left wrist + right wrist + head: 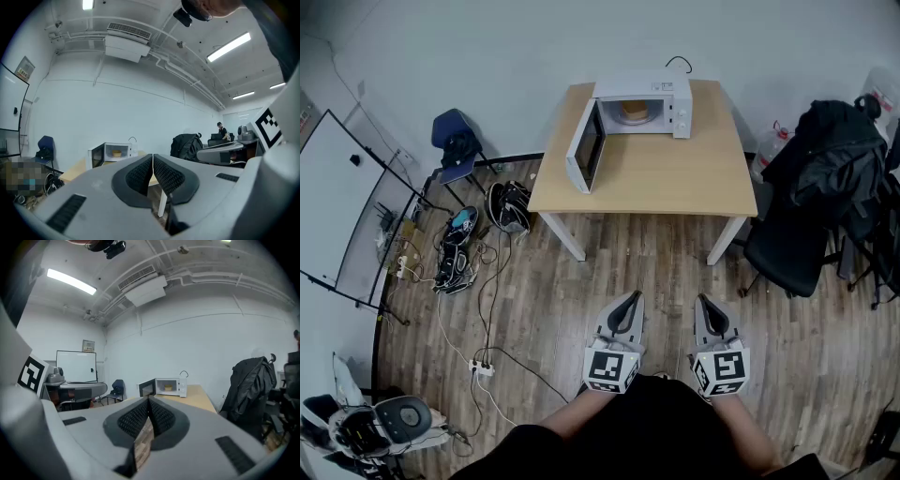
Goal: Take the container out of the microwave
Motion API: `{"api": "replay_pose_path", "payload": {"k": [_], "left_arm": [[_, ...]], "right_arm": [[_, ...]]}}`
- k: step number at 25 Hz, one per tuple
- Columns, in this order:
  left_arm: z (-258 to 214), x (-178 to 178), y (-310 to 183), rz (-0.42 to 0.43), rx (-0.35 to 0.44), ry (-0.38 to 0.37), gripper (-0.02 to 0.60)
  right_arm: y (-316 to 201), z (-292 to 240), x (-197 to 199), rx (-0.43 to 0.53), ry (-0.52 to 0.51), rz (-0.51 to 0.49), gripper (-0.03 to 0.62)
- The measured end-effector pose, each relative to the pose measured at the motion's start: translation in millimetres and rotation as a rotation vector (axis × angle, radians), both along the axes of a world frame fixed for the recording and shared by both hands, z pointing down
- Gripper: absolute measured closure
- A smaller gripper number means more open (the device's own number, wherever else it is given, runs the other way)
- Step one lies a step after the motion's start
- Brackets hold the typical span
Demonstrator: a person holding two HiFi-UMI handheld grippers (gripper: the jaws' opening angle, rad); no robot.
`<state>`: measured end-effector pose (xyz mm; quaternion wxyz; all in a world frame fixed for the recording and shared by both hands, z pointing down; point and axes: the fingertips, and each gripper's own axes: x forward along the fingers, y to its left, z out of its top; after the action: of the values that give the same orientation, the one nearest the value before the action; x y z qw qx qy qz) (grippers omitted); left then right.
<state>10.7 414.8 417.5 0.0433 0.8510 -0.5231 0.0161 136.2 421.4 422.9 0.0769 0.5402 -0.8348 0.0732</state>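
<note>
Small tan round container sits inside open white microwave, 12 o'clock end of light wooden worktop. Looks light, rigid, maybe slick: pinch the rim. Left gripper and right gripper closed, empty, well apart from it.

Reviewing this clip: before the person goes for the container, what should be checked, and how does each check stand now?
1. The microwave has its door open: ok.
2. The container is visible inside it: ok.
3. The left gripper and right gripper hold nothing: ok.
4. Jaws apart, ready for a grasp: not ok, both pairs are together.
5. Grippers within reach of the microwave: not ok, both are over the floor, short of the table.
6. Whether the container is hot or heavy: cannot tell.
</note>
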Motion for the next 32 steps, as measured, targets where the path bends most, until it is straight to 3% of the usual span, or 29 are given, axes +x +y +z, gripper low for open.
{"api": "replay_pose_path", "payload": {"k": [10,14,22,32], "left_arm": [[11,0,-31,0.018,-0.023,-0.019,0.569],[17,4,-64,0.058,-0.018,-0.011,0.569],[30,-1,-162,0.119,-0.061,0.013,0.568],[27,-47,-294,0.179,-0.086,0.046,0.569]], "right_arm": [[-20,14,-3,-0.029,-0.027,-0.059,0.534],[-47,20,-2,-0.034,-0.036,-0.019,0.534],[-148,26,-8,-0.075,-0.040,0.060,0.534],[-288,11,-61,-0.086,-0.011,0.062,0.534]]}}
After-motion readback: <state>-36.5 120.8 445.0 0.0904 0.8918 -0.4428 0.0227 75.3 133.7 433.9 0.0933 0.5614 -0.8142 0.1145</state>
